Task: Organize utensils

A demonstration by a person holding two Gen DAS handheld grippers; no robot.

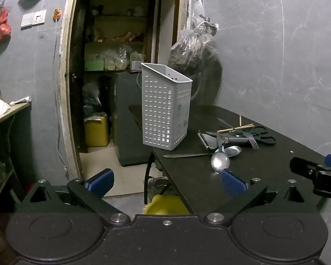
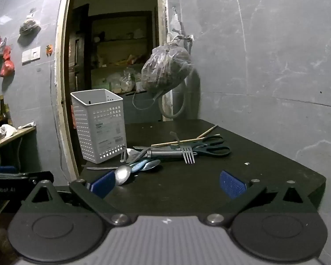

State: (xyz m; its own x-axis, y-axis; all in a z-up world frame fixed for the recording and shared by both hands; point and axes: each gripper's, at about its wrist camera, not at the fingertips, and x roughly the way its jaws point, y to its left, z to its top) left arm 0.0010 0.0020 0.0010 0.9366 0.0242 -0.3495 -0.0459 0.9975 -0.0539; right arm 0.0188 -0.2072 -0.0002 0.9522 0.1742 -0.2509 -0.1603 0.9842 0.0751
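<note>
On the dark tabletop (image 2: 253,165) the utensils (image 2: 165,152) lie heaped beside the white caddy (image 2: 99,128), which looks empty as far as visible, nothing sorted yet, left claw (image 1: 166,182) and right claw (image 2: 166,182) both spread wide, holding nothing.

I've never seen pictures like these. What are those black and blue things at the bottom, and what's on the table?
Those are two claws a person holds, one in each hand. Each has a camera looking out along its blue fingers. One picture is from the left claw, the other from the right claw. Both are open and hold nothing. On the black table stand a white basket and a pile of utensils: spoons, a fork, scissors and chopsticks.
</note>
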